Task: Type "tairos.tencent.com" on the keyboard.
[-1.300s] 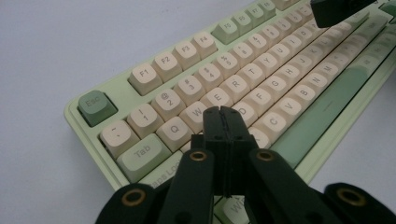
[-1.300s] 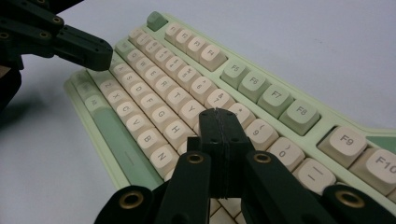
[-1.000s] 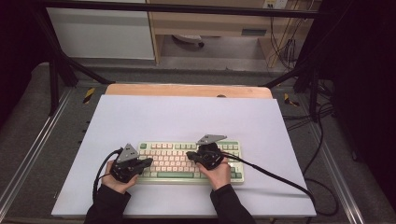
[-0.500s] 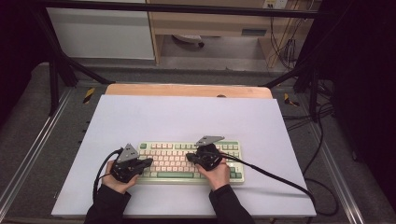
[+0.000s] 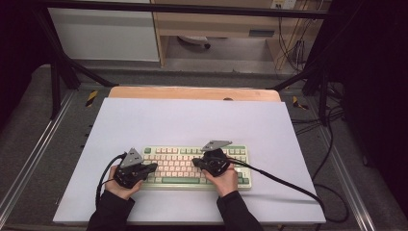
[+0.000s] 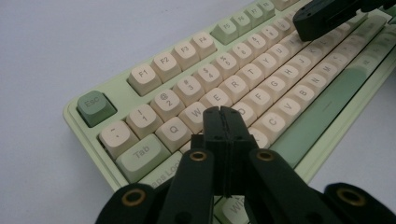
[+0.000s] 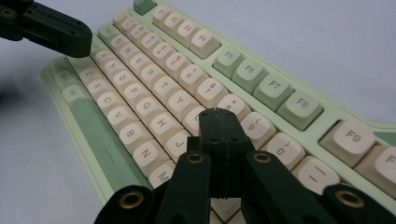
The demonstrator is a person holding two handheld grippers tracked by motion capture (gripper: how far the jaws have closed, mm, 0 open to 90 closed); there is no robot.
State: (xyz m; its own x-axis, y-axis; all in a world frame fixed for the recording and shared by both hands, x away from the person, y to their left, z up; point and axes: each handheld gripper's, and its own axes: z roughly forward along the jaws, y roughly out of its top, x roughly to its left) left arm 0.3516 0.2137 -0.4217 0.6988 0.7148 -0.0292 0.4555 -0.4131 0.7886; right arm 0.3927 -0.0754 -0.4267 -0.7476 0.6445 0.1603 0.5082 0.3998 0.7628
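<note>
Two closed grippers [image 5: 153, 168] [image 5: 196, 162] over keyboard [image 5: 183, 163]; Esc [image 6: 95, 107] legible close-up.

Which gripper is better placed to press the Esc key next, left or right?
Left, probably. The left gripper, shut, sits over the keyboard's left end, near the Esc key. The right gripper sits further along, by the 8 and 9 keys.
</note>
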